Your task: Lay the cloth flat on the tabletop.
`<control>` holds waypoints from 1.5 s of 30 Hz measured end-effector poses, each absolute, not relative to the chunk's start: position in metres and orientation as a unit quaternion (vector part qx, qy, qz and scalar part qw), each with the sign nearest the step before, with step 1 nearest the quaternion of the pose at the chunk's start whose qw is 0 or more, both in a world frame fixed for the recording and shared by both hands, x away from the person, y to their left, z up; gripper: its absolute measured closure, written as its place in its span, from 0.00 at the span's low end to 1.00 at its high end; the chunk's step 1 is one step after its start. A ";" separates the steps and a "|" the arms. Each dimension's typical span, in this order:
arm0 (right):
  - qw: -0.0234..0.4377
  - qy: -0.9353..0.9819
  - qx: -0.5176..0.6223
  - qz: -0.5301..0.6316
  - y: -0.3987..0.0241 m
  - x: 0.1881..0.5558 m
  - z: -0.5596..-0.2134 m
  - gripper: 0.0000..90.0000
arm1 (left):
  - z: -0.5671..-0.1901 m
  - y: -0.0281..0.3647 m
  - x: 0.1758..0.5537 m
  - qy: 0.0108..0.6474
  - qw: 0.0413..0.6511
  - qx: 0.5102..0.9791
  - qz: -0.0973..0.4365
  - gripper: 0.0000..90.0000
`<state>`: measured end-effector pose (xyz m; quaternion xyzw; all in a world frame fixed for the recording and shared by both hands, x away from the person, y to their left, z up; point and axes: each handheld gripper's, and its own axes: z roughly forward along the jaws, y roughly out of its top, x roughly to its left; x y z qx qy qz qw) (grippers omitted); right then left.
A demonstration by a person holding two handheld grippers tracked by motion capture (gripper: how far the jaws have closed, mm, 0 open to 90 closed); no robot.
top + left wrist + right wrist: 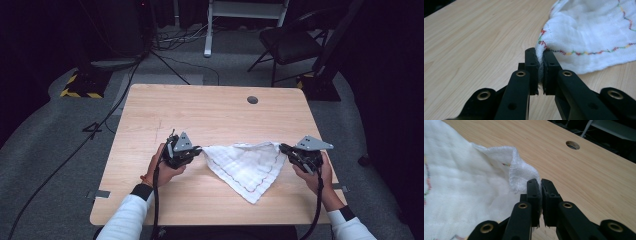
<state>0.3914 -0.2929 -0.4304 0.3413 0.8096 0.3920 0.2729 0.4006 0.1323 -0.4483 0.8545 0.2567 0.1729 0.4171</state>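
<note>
A white cloth [247, 165] with a coloured stitched border hangs between my two grippers over the wooden table [210, 112], its lower corner drooping toward the front edge. My left gripper [199, 148] is shut on the cloth's left corner; in the left gripper view the white cloth [586, 32] is pinched between the black jaws of that left gripper [540, 53]. My right gripper [283, 148] is shut on the right corner, and in the right gripper view the cloth [461, 187] bunches into the closed jaws of this right gripper [540, 182].
A round cable hole [252, 99] sits in the table near its far edge, also visible as the hole [572, 144] in the right gripper view. Beyond the table stand a black chair [292, 42], a white frame [235, 15] and floor cables [100, 125].
</note>
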 end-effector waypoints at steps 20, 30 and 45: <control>0.194 0.843 0.401 0.302 -0.318 0.404 -0.476 0.91 | -0.467 0.169 0.368 0.280 0.380 0.874 0.118 0.94; 0.208 0.833 0.410 0.309 -0.324 0.402 -0.469 0.63 | -0.471 0.167 0.349 0.273 0.366 0.882 0.113 0.82; 0.229 0.835 0.388 0.316 -0.307 0.424 -0.458 0.57 | -0.448 0.152 0.380 0.291 0.399 0.857 0.149 0.48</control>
